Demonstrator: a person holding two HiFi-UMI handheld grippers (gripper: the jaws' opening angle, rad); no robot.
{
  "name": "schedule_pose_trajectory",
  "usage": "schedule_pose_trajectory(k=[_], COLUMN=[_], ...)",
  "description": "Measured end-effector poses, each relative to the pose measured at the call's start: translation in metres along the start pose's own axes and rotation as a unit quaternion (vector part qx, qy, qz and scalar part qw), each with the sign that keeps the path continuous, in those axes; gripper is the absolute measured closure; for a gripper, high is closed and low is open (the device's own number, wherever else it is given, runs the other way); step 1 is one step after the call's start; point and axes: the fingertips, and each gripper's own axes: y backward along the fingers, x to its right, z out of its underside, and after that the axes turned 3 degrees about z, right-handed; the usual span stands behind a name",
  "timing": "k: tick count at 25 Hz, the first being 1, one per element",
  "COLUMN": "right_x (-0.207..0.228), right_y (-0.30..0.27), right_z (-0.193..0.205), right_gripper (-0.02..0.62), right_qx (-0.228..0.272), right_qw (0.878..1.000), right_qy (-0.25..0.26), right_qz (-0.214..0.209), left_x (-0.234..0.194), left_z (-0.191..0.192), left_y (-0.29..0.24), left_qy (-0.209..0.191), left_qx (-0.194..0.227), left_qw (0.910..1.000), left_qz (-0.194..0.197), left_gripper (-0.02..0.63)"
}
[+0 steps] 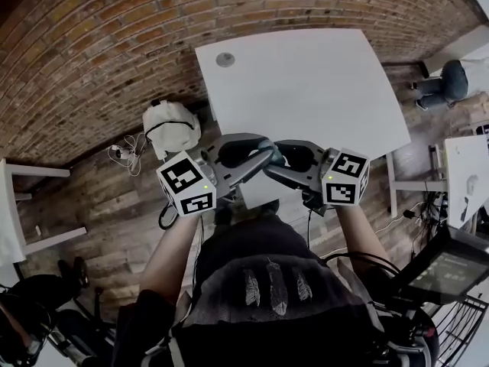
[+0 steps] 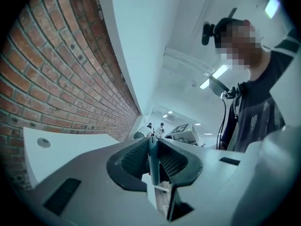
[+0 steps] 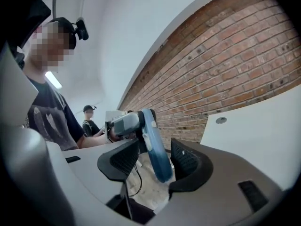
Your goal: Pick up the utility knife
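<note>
Left gripper (image 2: 151, 149) clamps the utility knife (image 3: 151, 133) — its blue end between the right gripper's (image 3: 155, 154) parted jaws.

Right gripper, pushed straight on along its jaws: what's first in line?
The utility knife: it stands between the right gripper's open jaws. Just beyond, probably the left gripper clamping its far end; depth is unclear.
</note>
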Motion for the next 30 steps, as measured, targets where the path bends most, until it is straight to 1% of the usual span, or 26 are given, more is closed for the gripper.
schedule_pose_trajectory(k=[2, 3, 4, 8, 11, 16, 17, 18, 19, 20, 23, 26, 28, 30], right_x=[-0.005, -0.009, -0.012, -0.026, -0.035, -0.044, -0.045, -0.047, -0.049, -0.05, -0.05, -0.051, -0.051, -0.05], right_y=[-0.006, -0.01, -0.013, -0.026, -0.036, -0.048, -0.048, -0.046, -0.043, -0.039, -0.022, 0.001, 0.016, 0.031], right_z=[0.003, 0.005, 0.006, 0.01, 0.01, 0.014, 0.015, 0.014, 0.014, 0.015, 0.022, 0.033, 0.038, 0.038], right_gripper=[0.387, 0.407, 0.457, 0.483, 0.497, 0.501, 0.503, 0.503, 0.504, 0.505, 0.505, 0.505, 0.505, 0.505], right_qx=[-0.013, -0.02, -0.025, -0.043, -0.048, -0.043, -0.035, -0.023, -0.012, -0.001, 0.017, 0.029, 0.047, 0.077], right_qw=[1.0, 1.0, 0.999, 0.998, 0.997, 0.997, 0.997, 0.997, 0.996, 0.995, 0.99, 0.984, 0.982, 0.978], right_qy=[0.01, 0.019, 0.029, 0.051, 0.055, 0.042, 0.034, 0.024, 0.013, 0.005, -0.011, -0.028, -0.049, -0.083], right_qz=[0.002, 0.004, 0.006, 0.01, 0.018, 0.056, 0.064, 0.072, 0.082, 0.095, 0.138, 0.171, 0.178, 0.175], left_x=[0.002, 0.004, 0.006, 0.007, 0.006, 0.004, 0.002, 0.001, 0.0, 0.001, 0.008, 0.014, 0.019, 0.027], left_z=[0.0, -0.001, -0.001, -0.003, -0.005, -0.003, -0.001, 0.002, 0.007, 0.012, 0.024, 0.029, 0.025, 0.019], left_y=[0.008, 0.013, 0.017, 0.036, 0.05, 0.067, 0.07, 0.073, 0.074, 0.075, 0.072, 0.065, 0.063, 0.061], left_qy=[-0.019, -0.024, -0.026, -0.034, -0.033, -0.03, -0.022, -0.01, 0.001, 0.009, 0.025, 0.046, 0.061, 0.064], left_qx=[-0.004, -0.004, -0.002, 0.004, 0.011, 0.007, 0.007, 0.006, 0.002, -0.003, -0.005, 0.019, 0.042, 0.059], left_qw=[0.9998, 0.9997, 0.9997, 0.9994, 0.9992, 0.9993, 0.9994, 0.9995, 0.9996, 0.9997, 0.9996, 0.9985, 0.9967, 0.9954], left_qz=[-0.007, -0.005, -0.003, -0.008, -0.017, -0.023, -0.026, -0.028, -0.027, -0.021, 0.008, 0.023, 0.032, 0.038], left_gripper=[0.546, 0.546, 0.548, 0.548, 0.548, 0.544, 0.525, 0.451, 0.331, 0.296, 0.296, 0.296, 0.298, 0.3])
